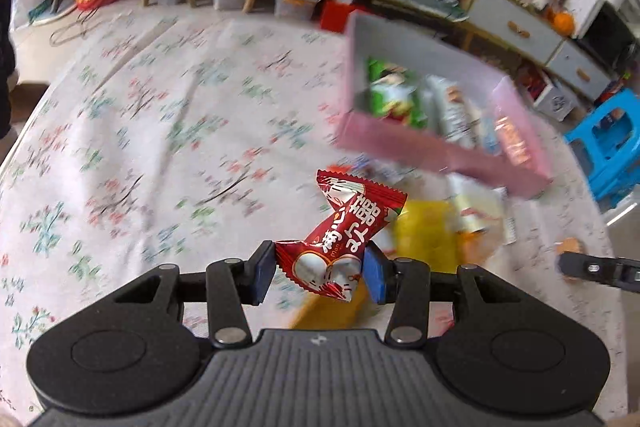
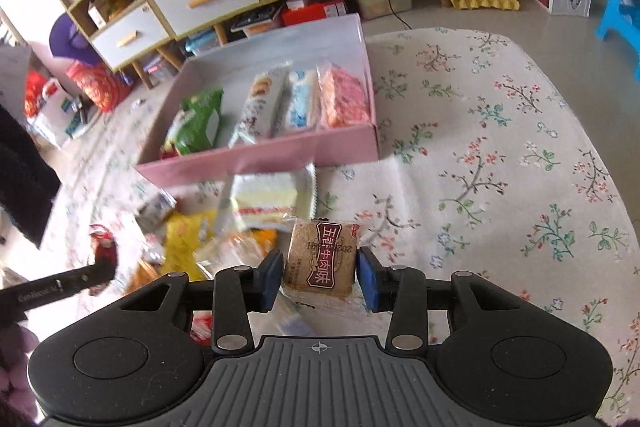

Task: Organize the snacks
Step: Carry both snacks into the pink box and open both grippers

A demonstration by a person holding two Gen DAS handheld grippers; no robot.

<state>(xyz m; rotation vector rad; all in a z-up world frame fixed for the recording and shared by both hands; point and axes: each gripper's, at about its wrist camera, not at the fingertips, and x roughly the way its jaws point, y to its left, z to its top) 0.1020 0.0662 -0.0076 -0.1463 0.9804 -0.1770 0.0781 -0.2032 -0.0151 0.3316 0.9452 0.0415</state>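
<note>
Left wrist view: left gripper [image 1: 320,273] clenched on a glossy red crinkled candy wrapper [image 1: 344,239], above the floral tablecloth [image 1: 140,131]; pink cardboard box [image 1: 440,147] lies ahead to the right.

Right wrist view: right gripper [image 2: 320,275] grasping a square brown biscuit packet [image 2: 324,259]; open cloth to the right.

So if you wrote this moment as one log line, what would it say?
left gripper: shut on red candy | right gripper: shut on brown snack packet | pink box: partly filled
</note>
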